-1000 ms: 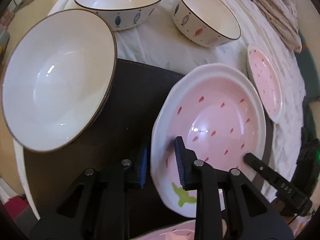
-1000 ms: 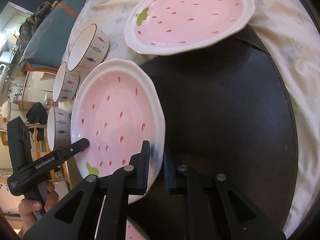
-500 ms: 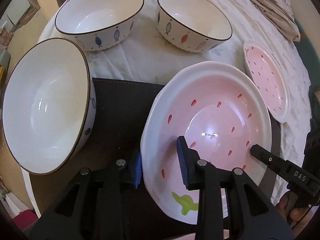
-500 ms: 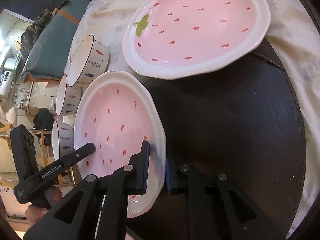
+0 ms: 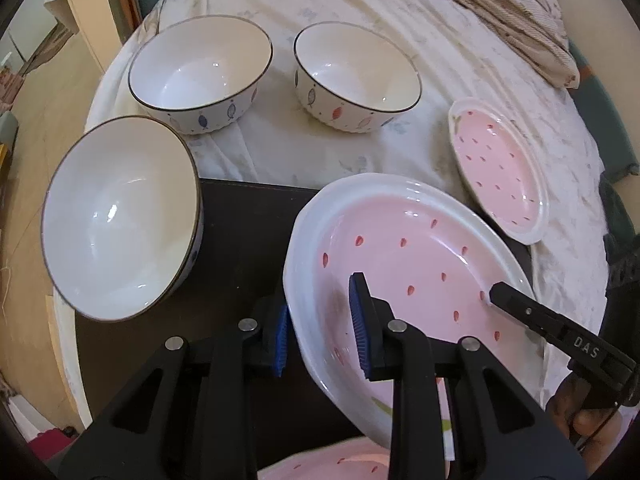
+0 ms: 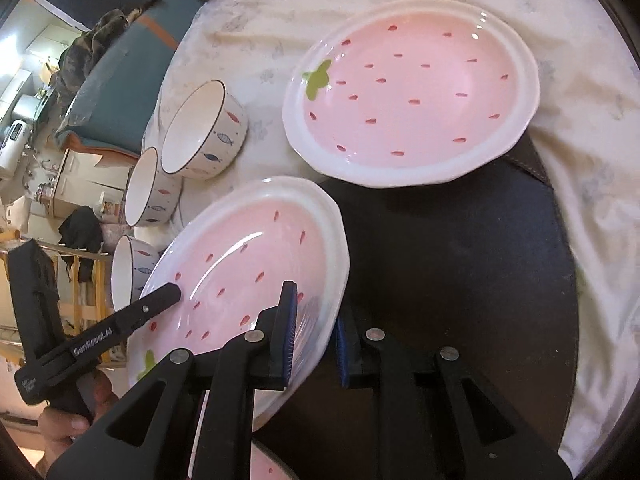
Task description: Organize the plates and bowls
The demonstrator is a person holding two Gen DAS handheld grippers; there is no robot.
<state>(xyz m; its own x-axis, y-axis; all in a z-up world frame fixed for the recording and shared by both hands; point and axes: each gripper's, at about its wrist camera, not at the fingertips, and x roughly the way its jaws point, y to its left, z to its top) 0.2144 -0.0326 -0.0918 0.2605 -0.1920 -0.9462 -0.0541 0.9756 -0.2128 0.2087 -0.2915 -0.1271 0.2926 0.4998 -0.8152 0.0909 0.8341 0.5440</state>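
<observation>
Both grippers clamp one pink strawberry plate [image 5: 420,264]: left gripper [image 5: 322,332] on its near rim, jaws closing; right gripper [image 6: 314,336] on the opposite rim, jaws opening. Beneath lies a dark mat [image 6: 460,264]; ahead, three white bowls [image 5: 120,216].

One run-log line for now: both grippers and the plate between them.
left gripper: shut on strawberry plate rim | right gripper: jaws opening, rim between them | plate: tilted over dark mat
</observation>
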